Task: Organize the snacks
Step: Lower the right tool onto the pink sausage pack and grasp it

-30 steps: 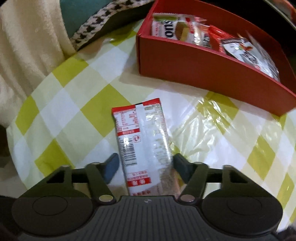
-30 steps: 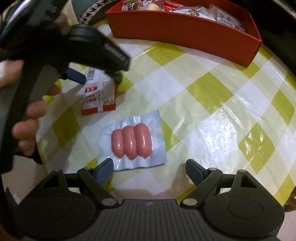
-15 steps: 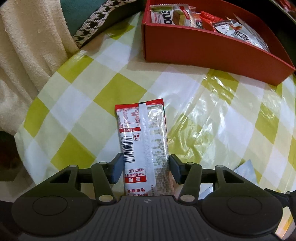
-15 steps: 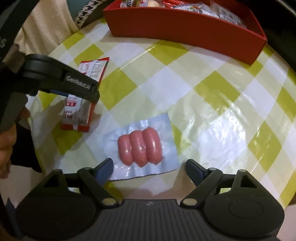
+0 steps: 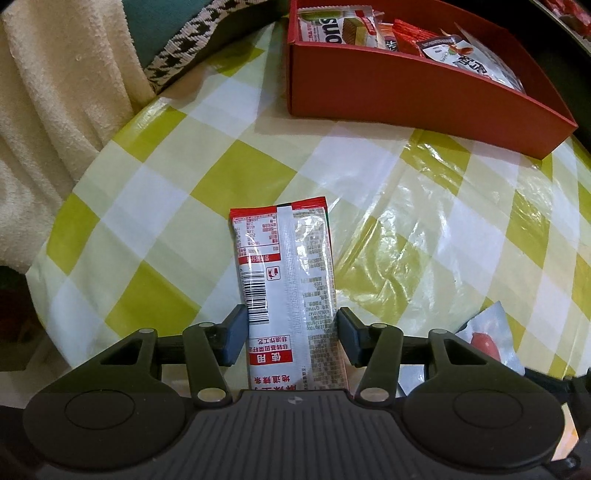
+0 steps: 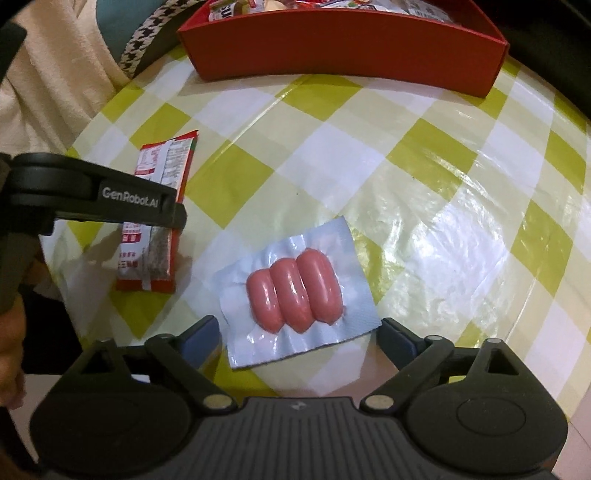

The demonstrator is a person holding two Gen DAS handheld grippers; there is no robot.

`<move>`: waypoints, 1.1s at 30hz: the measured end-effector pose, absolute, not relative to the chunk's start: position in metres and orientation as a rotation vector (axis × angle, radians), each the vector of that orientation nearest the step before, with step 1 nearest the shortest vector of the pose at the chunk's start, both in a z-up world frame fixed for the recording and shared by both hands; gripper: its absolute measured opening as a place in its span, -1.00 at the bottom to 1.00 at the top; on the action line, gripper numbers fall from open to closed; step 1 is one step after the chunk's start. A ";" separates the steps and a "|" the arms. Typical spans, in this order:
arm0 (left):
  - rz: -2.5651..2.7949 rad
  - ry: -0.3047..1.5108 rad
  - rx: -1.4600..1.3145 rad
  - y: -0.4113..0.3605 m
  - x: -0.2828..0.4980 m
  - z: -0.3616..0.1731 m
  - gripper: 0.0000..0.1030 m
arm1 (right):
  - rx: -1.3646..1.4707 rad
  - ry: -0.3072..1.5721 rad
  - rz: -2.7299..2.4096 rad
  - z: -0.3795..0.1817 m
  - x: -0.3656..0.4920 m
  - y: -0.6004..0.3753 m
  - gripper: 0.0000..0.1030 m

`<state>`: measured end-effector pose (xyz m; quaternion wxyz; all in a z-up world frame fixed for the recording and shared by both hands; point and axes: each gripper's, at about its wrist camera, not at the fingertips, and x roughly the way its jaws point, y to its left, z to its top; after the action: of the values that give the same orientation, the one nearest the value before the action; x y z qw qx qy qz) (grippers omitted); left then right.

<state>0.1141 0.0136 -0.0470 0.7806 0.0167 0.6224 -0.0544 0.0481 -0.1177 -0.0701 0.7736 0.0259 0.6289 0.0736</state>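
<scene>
Counter (image 6: 424,155), round, under a yellow-and-white check cover. Red box (image 6: 343,48) at the far edge, several snack packets (image 5: 369,31) loose inside. Left gripper (image 5: 291,334) points steeply down near the left edge, jaws just closed, pads pressed on both long sides of a red-and-white snack packet (image 5: 284,266) lying flat. Right gripper (image 6: 299,341) also steeply down, jaws just widened, flanking the near end of a sealed pack of 3 pink sausages (image 6: 293,291) at the near edge, pads not clearly touching. Cream cloth (image 5: 55,110) beyond the left edge.
</scene>
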 end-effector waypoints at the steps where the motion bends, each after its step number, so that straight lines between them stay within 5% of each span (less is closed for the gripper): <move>1: -0.119 1.345 0.035 0.016 0.114 -0.048 0.17 | 0.027 1.354 0.155 -0.072 0.051 -0.116 0.93; 14: -0.134 1.360 0.004 0.013 0.113 -0.049 0.20 | 0.247 1.278 0.022 -0.045 0.037 -0.159 0.91; 20: -0.155 1.365 -0.002 0.012 0.114 -0.049 0.22 | 0.030 1.356 0.103 -0.062 0.018 -0.121 0.91; 33: -0.177 1.376 -0.010 0.012 0.116 -0.049 0.26 | 0.018 1.351 0.153 -0.083 0.083 -0.118 0.96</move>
<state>0.1156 0.0125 -0.0490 0.7689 -0.0046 0.6341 -0.0818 0.0829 -0.1181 -0.0831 0.7777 0.0082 0.6246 0.0707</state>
